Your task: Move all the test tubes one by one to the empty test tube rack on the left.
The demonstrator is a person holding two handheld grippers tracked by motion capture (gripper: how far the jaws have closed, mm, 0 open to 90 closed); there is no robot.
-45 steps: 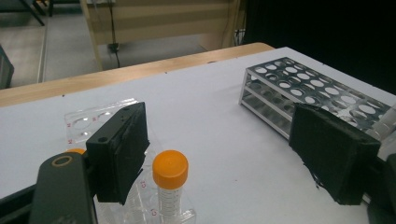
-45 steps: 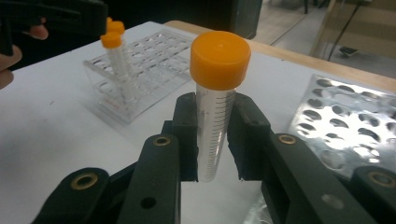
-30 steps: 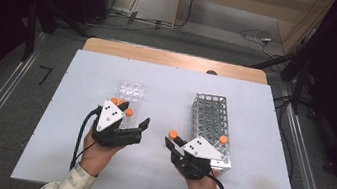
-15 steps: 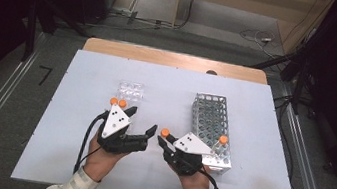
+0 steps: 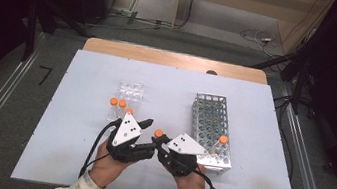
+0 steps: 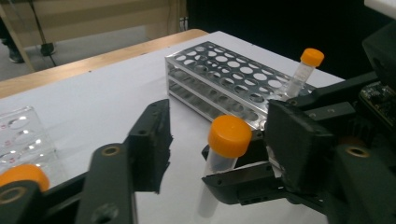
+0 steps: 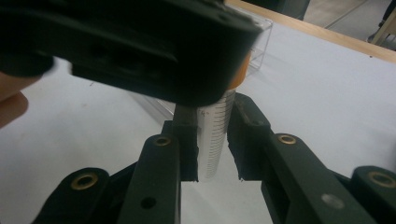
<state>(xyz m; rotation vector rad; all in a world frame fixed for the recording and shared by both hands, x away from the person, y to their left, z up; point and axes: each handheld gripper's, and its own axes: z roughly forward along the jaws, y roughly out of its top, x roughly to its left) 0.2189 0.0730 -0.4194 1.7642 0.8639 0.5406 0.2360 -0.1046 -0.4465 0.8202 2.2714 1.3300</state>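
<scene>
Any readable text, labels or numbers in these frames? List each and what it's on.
No text can be read with confidence.
Tube held in the right tool: printed graduation lines with a small mark near the top, too blurred to read.
Clear plastic rack: faint reddish marks beside its wells, too small to read.
Metal rack: no lettering visible.

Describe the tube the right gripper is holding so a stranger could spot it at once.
Start at the metal rack on the white table, then look left to the two grippers. The orange-capped tube stands between them, clamped in the right gripper. Unlike its neighbours, it sits in no rack.
</scene>
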